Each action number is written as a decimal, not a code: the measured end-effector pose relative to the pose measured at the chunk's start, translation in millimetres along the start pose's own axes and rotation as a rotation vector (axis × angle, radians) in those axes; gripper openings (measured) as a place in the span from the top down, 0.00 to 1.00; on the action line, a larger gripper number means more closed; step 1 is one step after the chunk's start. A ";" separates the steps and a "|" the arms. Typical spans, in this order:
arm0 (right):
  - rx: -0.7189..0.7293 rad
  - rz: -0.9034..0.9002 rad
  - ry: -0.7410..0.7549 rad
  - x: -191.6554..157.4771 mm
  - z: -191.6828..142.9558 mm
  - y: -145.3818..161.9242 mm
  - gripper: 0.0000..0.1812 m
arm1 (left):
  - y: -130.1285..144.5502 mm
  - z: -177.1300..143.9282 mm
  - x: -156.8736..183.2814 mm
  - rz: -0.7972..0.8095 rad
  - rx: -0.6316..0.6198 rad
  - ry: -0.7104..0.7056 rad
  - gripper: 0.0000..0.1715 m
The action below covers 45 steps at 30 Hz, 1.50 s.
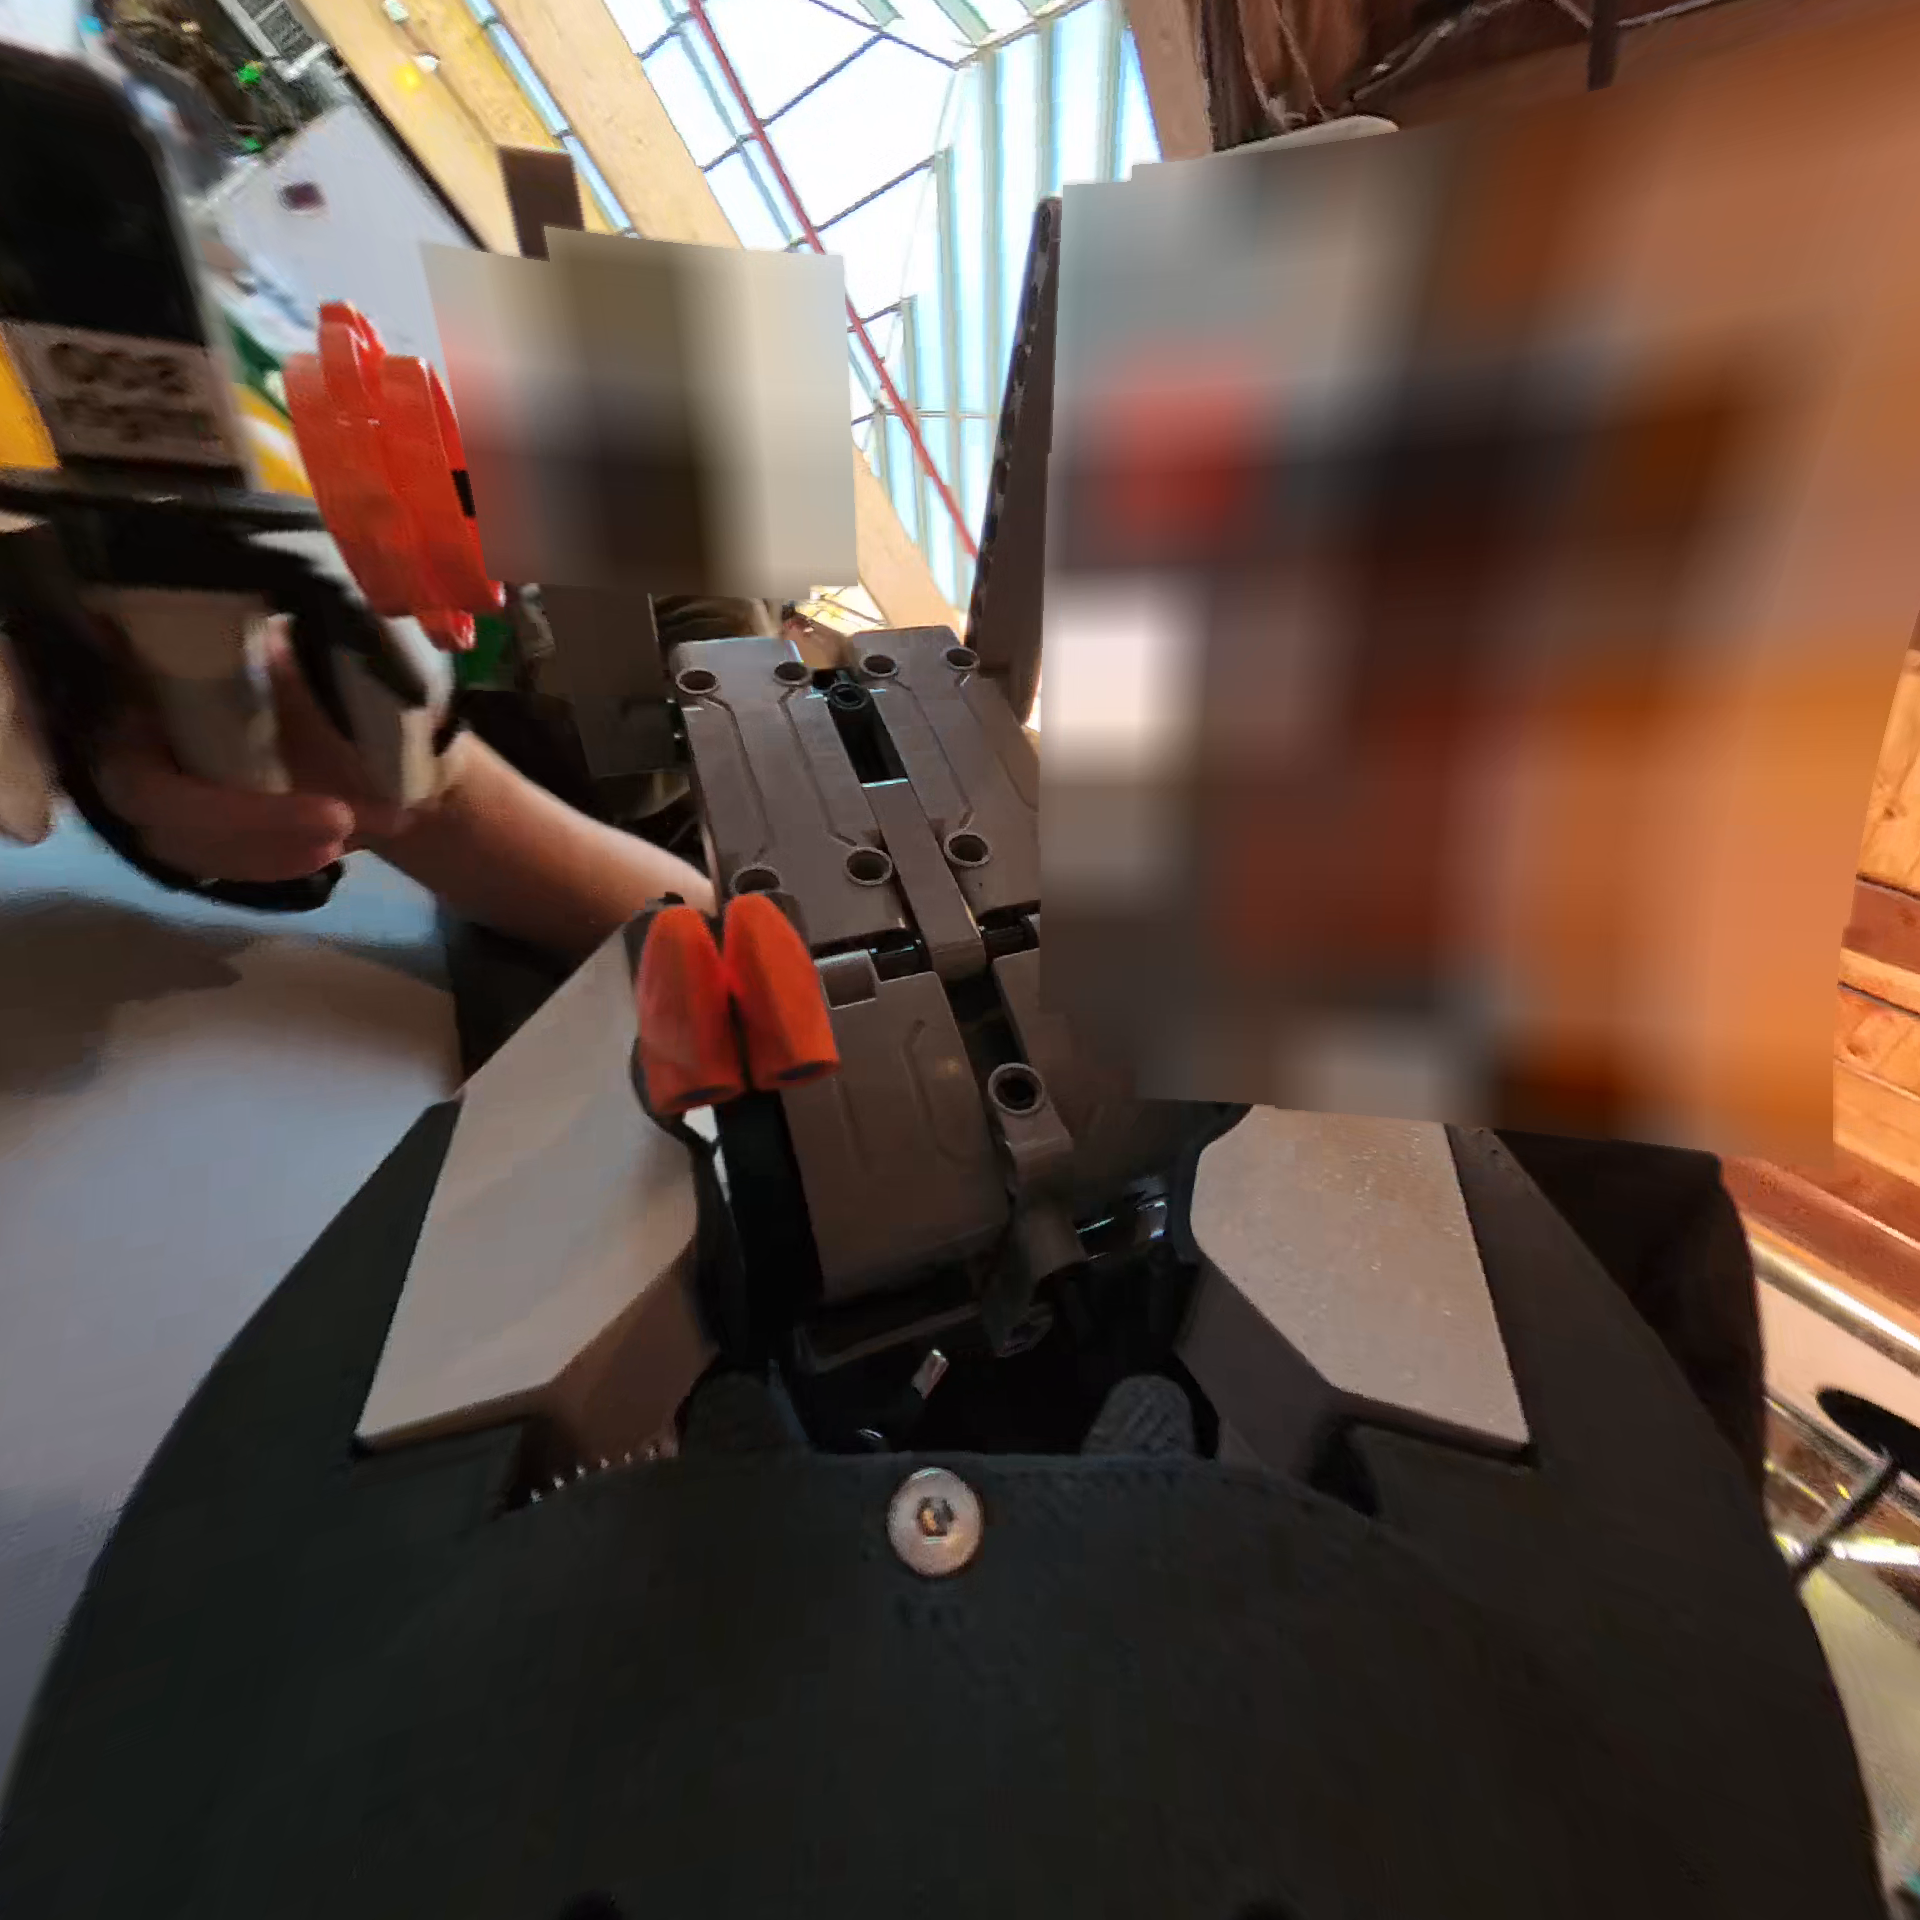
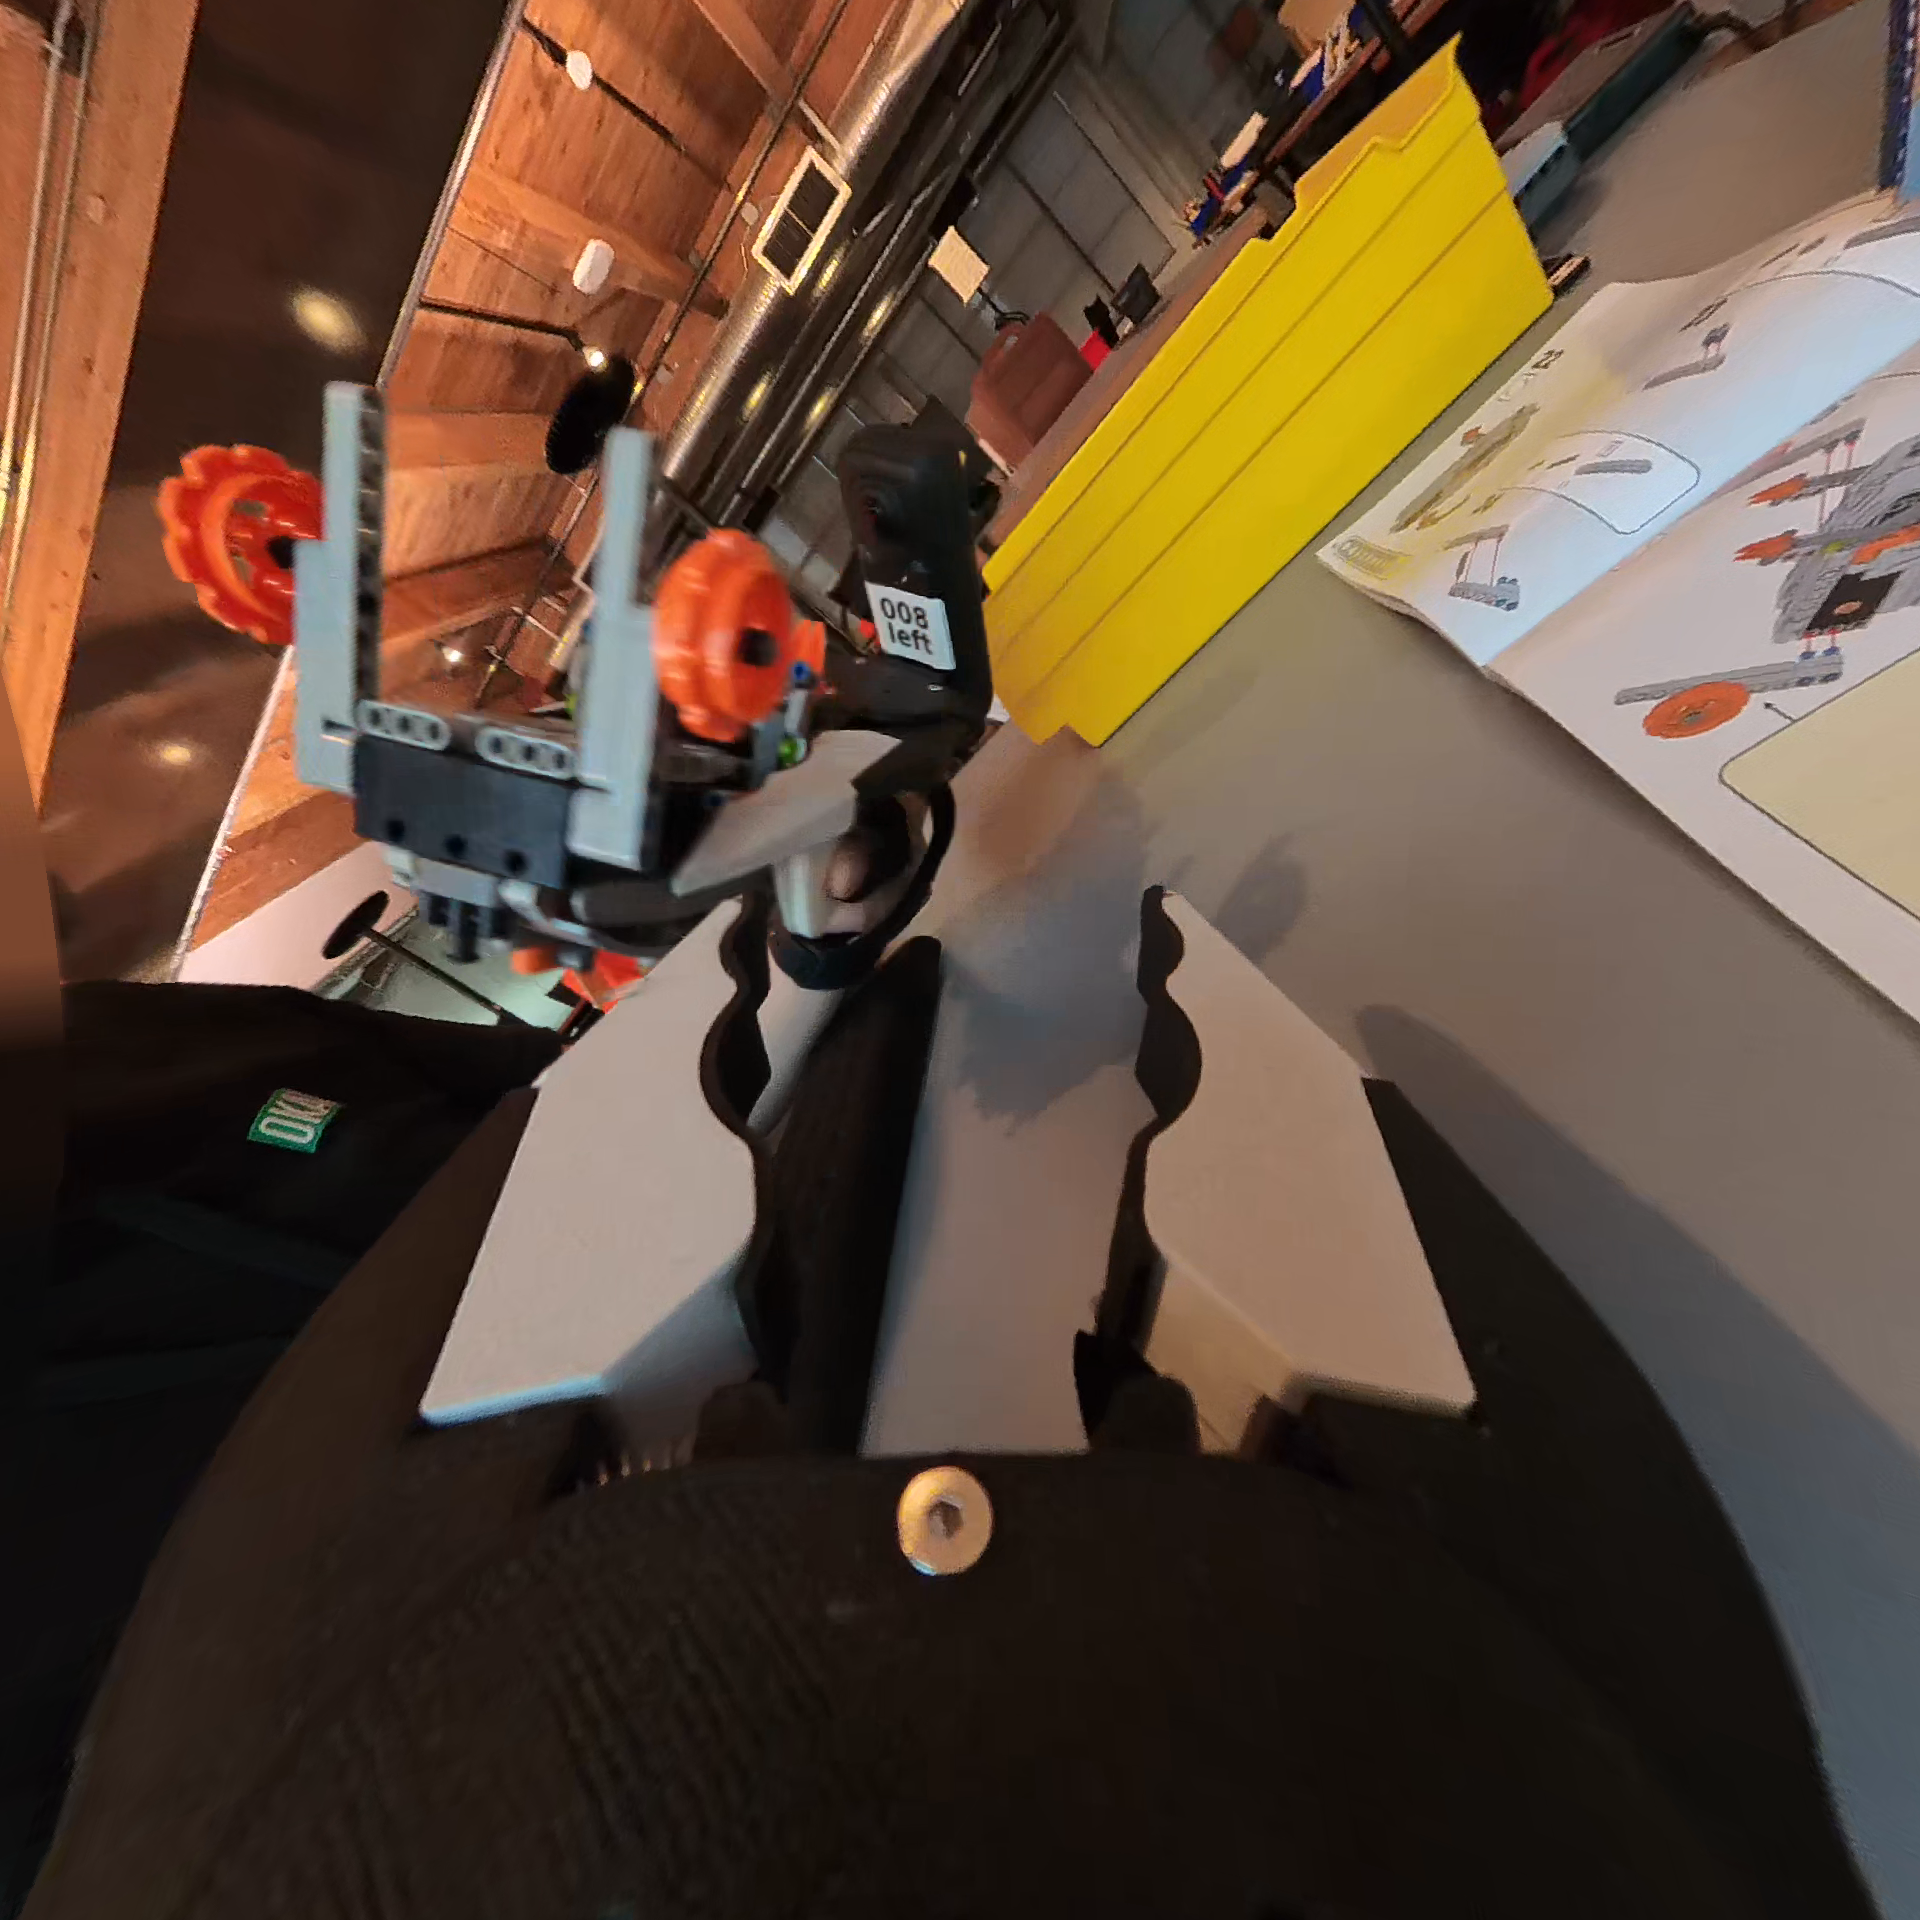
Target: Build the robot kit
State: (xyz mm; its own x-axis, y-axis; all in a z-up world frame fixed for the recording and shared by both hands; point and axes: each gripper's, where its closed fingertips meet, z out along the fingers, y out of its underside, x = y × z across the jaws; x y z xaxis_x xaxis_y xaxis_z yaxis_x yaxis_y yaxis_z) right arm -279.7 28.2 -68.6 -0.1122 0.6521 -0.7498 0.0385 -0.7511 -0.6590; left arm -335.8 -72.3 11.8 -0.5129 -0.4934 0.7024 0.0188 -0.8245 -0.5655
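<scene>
Holding the grey-and-black plastic brick-built model (image 2: 488, 769) aloft at centre-left of the right wrist view, the left gripper (image 1: 914, 1236) is clamped on its base. Judged light, rigid, but prone to separating; hold the solid block. Two orange toothed wheels (image 2: 727, 634) visible. The right gripper (image 2: 935, 1039) hangs apart, empty, over the grey desk (image 2: 1455, 935).

yellow bins (image 2: 1278, 416) stacked, 1 o'clock | instruction sheets (image 2: 1704, 540) flat on grey table (image 2: 1351, 831), 2 o'clock, beside bins
</scene>
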 end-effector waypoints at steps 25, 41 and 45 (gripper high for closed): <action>-0.133 0.012 -0.305 -81.4 39.8 52.5 0.60 | 4.3 8.9 -13.4 -0.254 -0.232 -0.282 0.43; -0.067 -0.141 -0.398 -122.5 35.9 48.2 0.66 | 3.7 42.8 2.7 -0.310 -0.431 -0.358 0.42; -0.014 -0.172 -0.406 -133.2 38.1 45.9 0.66 | 3.2 49.2 11.2 -0.321 -0.500 -0.367 0.42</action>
State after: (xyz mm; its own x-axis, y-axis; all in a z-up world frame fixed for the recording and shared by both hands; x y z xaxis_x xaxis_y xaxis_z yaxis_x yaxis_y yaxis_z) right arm -300.8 -97.1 3.3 -0.4994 0.6720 -0.5468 -0.0015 -0.6319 -0.7751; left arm -299.3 -94.1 39.2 -0.1022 -0.3813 0.9188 -0.5273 -0.7624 -0.3750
